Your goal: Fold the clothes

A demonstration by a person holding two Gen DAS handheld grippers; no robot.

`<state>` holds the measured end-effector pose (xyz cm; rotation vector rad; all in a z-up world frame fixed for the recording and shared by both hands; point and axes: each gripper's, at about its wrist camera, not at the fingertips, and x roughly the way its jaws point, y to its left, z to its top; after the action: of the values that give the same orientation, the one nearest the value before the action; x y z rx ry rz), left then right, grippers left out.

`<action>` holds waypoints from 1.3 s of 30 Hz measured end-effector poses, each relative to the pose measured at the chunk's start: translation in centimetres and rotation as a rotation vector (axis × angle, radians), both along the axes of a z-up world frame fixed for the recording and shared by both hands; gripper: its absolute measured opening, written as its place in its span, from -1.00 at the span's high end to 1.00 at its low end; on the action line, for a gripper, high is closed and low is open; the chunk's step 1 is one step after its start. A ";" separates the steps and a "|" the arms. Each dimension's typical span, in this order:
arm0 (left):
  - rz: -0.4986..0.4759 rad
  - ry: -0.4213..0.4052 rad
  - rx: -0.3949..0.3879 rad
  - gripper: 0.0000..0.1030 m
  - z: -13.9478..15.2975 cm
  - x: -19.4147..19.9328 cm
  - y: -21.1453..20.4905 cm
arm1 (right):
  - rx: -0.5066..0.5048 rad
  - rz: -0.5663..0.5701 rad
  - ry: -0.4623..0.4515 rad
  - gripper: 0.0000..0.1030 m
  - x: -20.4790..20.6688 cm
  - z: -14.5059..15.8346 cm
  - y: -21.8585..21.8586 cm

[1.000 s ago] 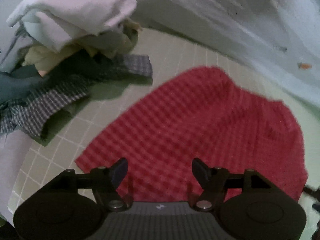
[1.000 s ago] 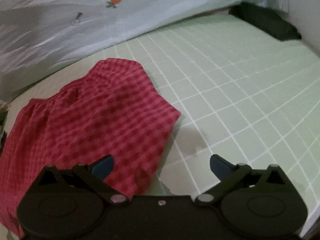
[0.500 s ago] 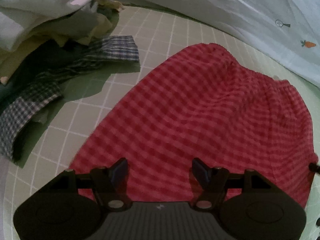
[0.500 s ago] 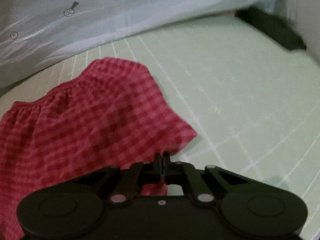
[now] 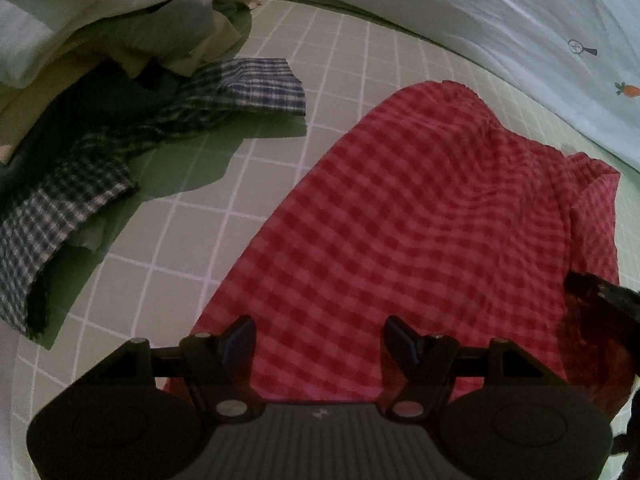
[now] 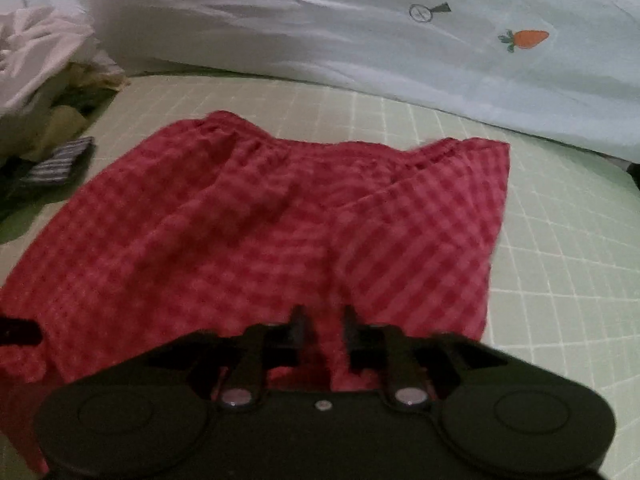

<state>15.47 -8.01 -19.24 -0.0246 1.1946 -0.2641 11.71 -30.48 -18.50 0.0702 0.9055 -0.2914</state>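
A red checked garment (image 5: 420, 220) lies spread on the green grid mat (image 5: 352, 64). My left gripper (image 5: 320, 340) is open, its fingers over the garment's near edge, holding nothing. In the right wrist view the same garment (image 6: 240, 216) has its right side folded over toward the middle. My right gripper (image 6: 322, 320) has its jaws nearly closed on the near edge of that folded red cloth. The right gripper's tip also shows at the right edge of the left wrist view (image 5: 600, 292).
A pile of other clothes (image 5: 100, 80), with a blue checked piece (image 5: 248, 84) and white and pale cloth, lies at the left. A pale sheet with carrot prints (image 6: 400, 32) runs along the back. Bare mat (image 6: 568, 260) lies at the right.
My right gripper shut on the garment's right edge and carried it up and left, folding that side over. My left gripper moved closer over the garment and stayed open.
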 end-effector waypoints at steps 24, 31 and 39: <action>-0.008 -0.022 0.093 -0.76 -0.7 -0.7 -2.0 | 0.334 -0.377 -0.202 0.95 -4.7 0.8 -12.2; 0.002 -0.027 0.115 -0.82 -0.8 -0.8 -2.6 | 0.183 -0.496 -0.304 0.97 -9.6 6.3 -13.5; -0.005 -0.023 0.157 -0.84 -1.2 -0.8 -3.0 | -0.025 -0.571 -0.135 0.95 -12.1 5.4 -14.3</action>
<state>14.65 -11.02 -20.46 0.1184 1.1900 -0.1738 -0.38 -44.78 -13.05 0.3244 0.7334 -0.8187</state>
